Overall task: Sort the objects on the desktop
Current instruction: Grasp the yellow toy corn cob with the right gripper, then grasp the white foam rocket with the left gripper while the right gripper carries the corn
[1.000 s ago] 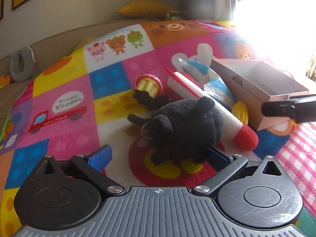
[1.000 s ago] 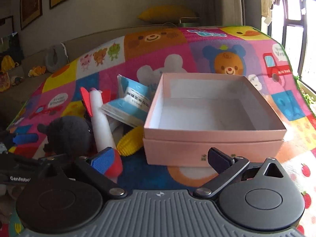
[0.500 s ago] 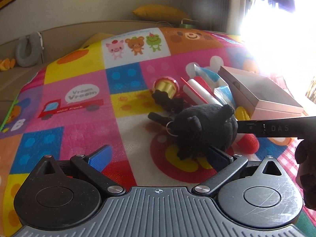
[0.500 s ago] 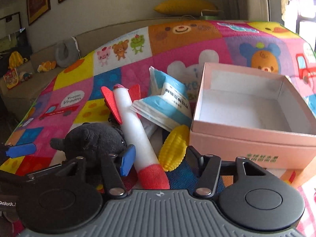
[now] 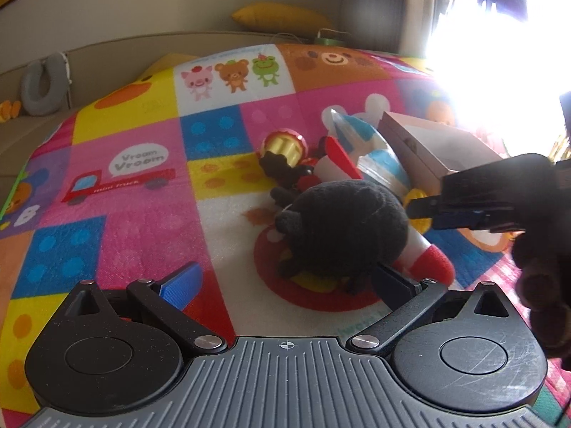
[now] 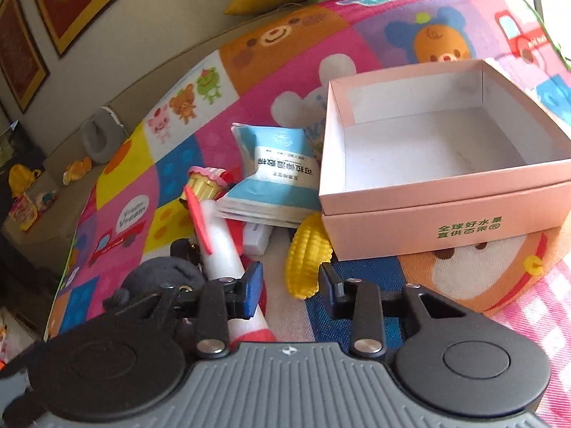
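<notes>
1. One colourful cartoon play mat (image 5: pixel 142 164) covers the surface that carries every loose thing.
2. One left gripper (image 5: pixel 285 281) hovers low over the mat, its jaws spread wide with nothing between them; the blue pad (image 5: pixel 180 281) sits well apart from the dark finger on the other side.
3. One black plush toy (image 5: pixel 342 228) lies on the mat just ahead of the left gripper, nearer its right finger, and is not clasped.
4. One gold-and-pink cupcake toy (image 6: pixel 207 182) stands behind the plush.
5. One white rocket toy (image 6: pixel 223 249) with red fins and a red nose lies beside the plush, its nose towards the cameras.
6. One blue-and-white packet (image 6: pixel 274 178) leans between the rocket and the box.
7. One yellow corn toy (image 6: pixel 305 260) lies against the box's near corner.
8. One right gripper (image 6: pixel 289 290) hovers just short of the corn toy; its jaws have just been closing to a narrow gap, and nothing sits between them.
9. One pink cardboard box (image 6: pixel 446 221), open-topped and white inside, stands at the right with green print on its front.
10. One gloved hand (image 5: pixel 542 235) holds the right gripper, seen from the left wrist.
</notes>
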{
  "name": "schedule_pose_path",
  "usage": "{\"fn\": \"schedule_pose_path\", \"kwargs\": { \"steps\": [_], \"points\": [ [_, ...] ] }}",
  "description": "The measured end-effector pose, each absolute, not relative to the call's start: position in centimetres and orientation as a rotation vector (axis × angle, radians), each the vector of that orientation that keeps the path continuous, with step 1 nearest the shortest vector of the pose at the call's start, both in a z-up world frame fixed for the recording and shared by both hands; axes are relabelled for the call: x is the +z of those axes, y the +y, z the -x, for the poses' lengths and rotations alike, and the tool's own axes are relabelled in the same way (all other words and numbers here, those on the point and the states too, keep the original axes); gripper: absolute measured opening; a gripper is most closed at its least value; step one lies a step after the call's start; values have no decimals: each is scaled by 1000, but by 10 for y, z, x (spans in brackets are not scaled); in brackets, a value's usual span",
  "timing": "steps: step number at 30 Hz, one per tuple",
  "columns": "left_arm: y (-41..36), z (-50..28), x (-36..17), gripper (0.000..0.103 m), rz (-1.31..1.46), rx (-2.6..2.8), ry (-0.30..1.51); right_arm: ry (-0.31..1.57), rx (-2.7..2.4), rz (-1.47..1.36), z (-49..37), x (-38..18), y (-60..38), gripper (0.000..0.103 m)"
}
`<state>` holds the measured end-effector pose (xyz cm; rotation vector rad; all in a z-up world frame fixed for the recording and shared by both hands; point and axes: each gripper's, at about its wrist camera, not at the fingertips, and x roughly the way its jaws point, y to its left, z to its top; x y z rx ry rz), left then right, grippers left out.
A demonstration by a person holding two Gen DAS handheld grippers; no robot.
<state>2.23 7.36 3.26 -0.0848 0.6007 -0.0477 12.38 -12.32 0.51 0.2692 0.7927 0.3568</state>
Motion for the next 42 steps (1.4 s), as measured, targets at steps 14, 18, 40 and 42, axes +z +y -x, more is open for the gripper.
{"fn": "schedule_pose_path", "kwargs": {
  "steps": [14, 18, 40, 42],
  "points": [
    [45, -61, 25, 103, -205, -6, 592, 763, 350, -73, -63, 10, -173, 31],
    [60, -87, 26, 103, -255, 79, 563, 752, 307, -62, -40, 1, -199, 31],
    [-14, -100, 37, 73, 36, -47, 649, 503, 185, -130, -5, 1, -236, 64],
    [-14, -103, 32, 56, 8, -42, 660, 504, 179, -141, -7, 0, -237, 65]
  ]
}}
